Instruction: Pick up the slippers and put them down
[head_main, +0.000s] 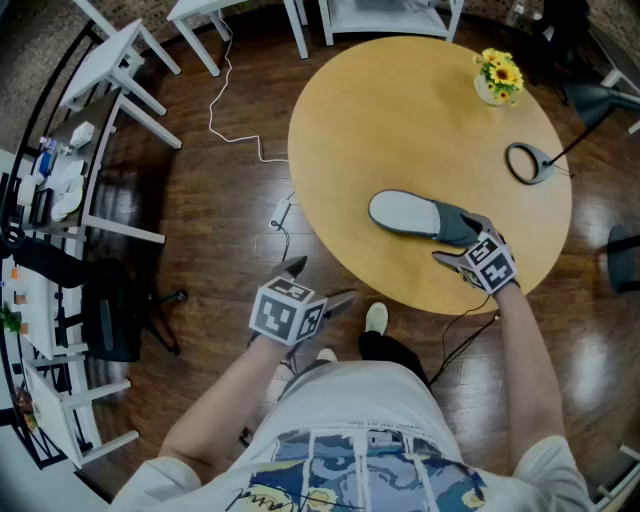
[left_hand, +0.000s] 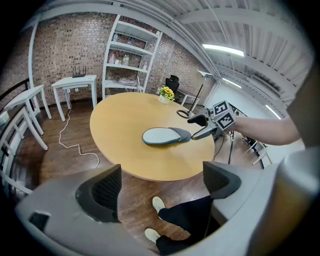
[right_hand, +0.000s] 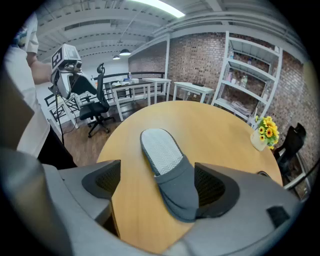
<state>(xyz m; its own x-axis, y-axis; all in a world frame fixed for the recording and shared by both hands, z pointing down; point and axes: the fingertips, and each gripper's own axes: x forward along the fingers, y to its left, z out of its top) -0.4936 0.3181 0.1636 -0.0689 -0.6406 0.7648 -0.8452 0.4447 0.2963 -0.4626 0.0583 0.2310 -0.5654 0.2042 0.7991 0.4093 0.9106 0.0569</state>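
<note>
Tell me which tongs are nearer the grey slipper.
Right. The right tongs sit open at the slipper's toe end; the left tongs hang off the table, above the floor.

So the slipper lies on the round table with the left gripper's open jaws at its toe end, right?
No, it is the right gripper whose open jaws flank the toe end of the slipper on the round table; the right gripper view shows it.

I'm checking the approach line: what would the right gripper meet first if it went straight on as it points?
The slipper: its grey toe end lies between the right gripper's open jaws, on the table.
</note>
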